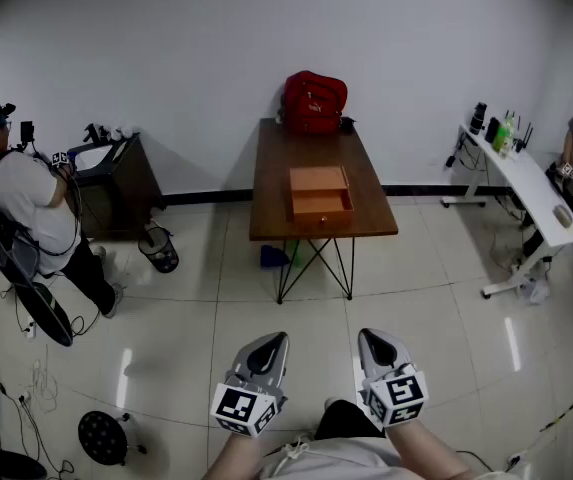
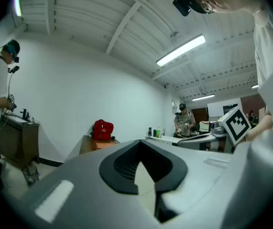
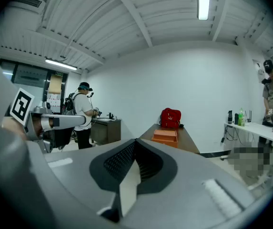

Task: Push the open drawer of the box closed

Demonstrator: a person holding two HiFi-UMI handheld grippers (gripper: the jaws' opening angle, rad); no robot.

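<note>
- The room is bright and the light is even. It comes from long white tube lamps (image 2: 180,50) on the ceiling, and one glows pure white.
- The shiny pale tiled floor (image 1: 166,308) shows white streaks of glare.
- A soft grey shadow lies on the white wall (image 2: 79,89) beside the brown wooden table (image 2: 86,146).
- Every picture bends at its edges and goes dark in the corners.
- The grey left gripper (image 2: 138,143) and grey right gripper (image 3: 135,142) are very close to their cameras and look blurry.
</note>
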